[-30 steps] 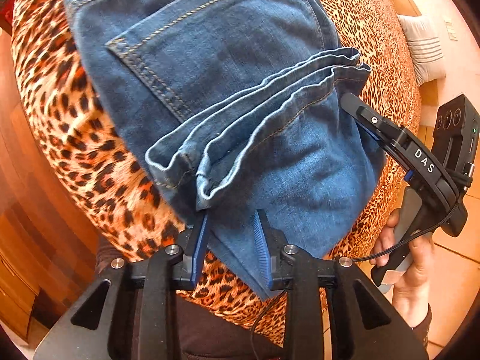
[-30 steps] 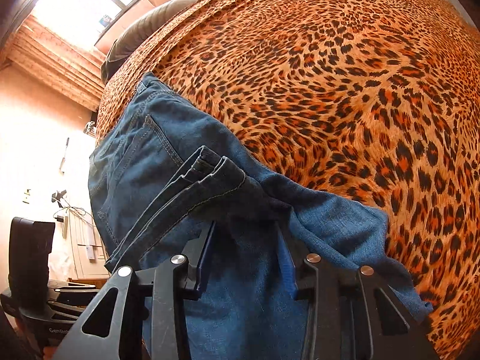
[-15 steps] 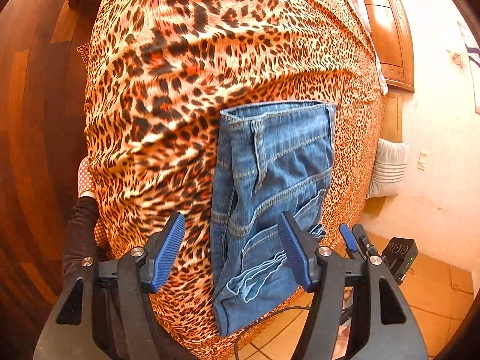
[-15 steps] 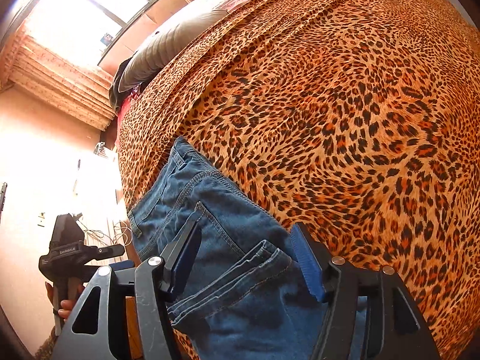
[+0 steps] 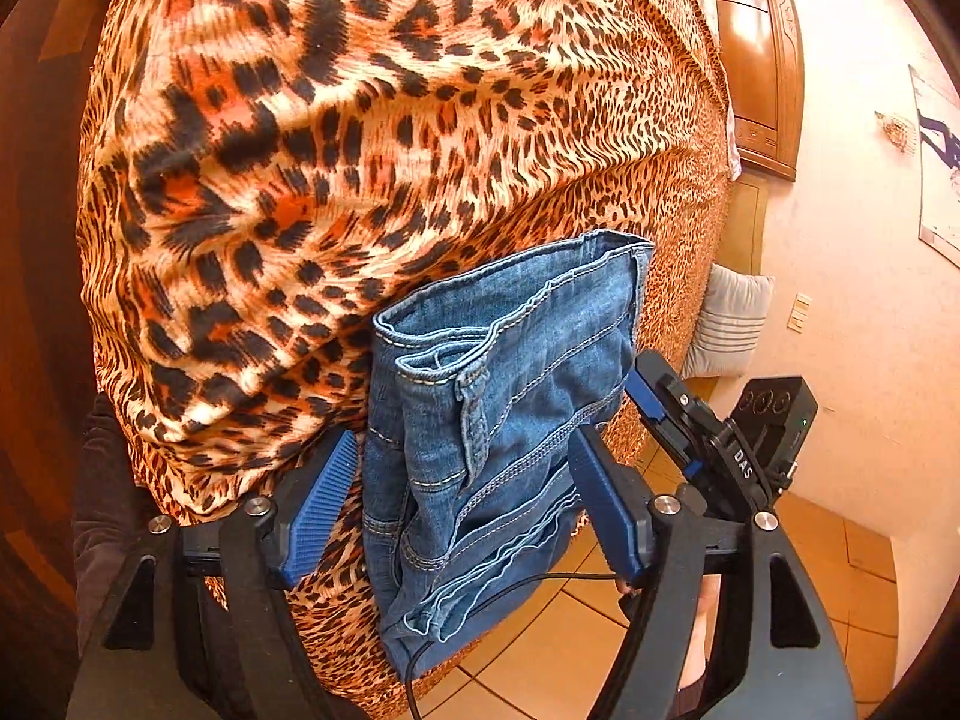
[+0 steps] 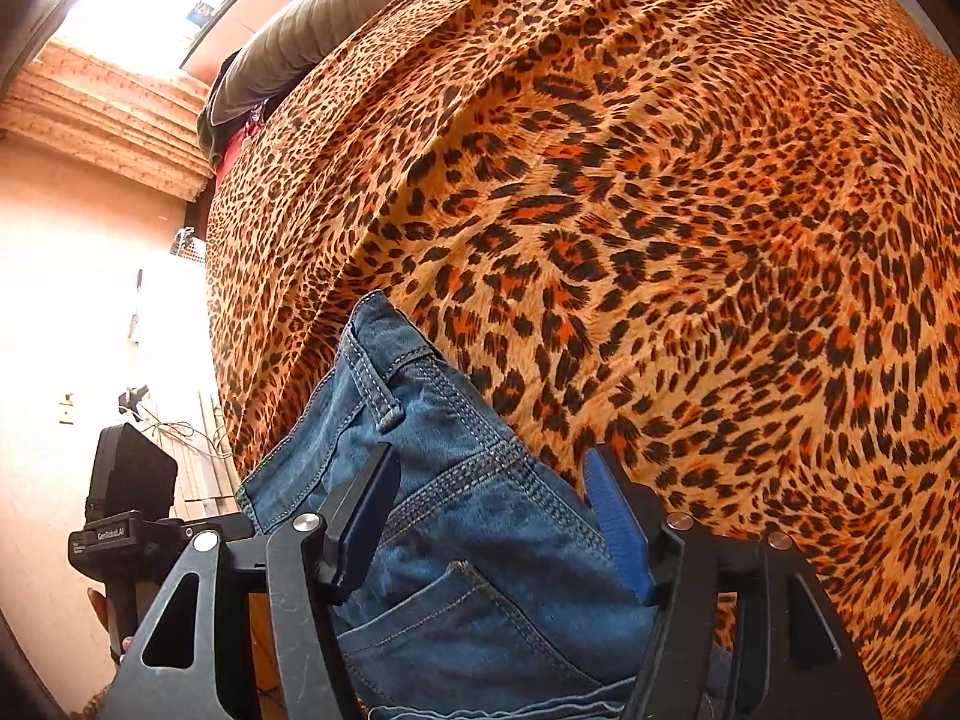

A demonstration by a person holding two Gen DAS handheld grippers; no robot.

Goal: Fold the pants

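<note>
The blue jeans (image 5: 510, 396) lie folded into a compact stack at the near edge of a bed with a leopard-print cover (image 5: 372, 138); the hems hang over the edge. My left gripper (image 5: 462, 480) is open and empty, held above the folded jeans, a finger on each side. The right gripper also shows in the left wrist view (image 5: 648, 396), beside the jeans' right edge. In the right wrist view the jeans (image 6: 480, 516) fill the lower middle, waistband and back pocket showing. My right gripper (image 6: 492, 492) is open and empty over them.
The leopard-print cover (image 6: 660, 210) spreads wide beyond the jeans. A striped pillow (image 5: 732, 324) leans by the wall, a wooden headboard (image 5: 756, 60) is beyond, and tiled floor (image 5: 840, 552) lies below the bed edge. A grey pillow (image 6: 312, 30) lies at the bed's far end.
Both grippers let go of the jeans, opened wide and pulled back. The jeans stay folded on the bed edge. The left gripper has since come closer over the stack.
</note>
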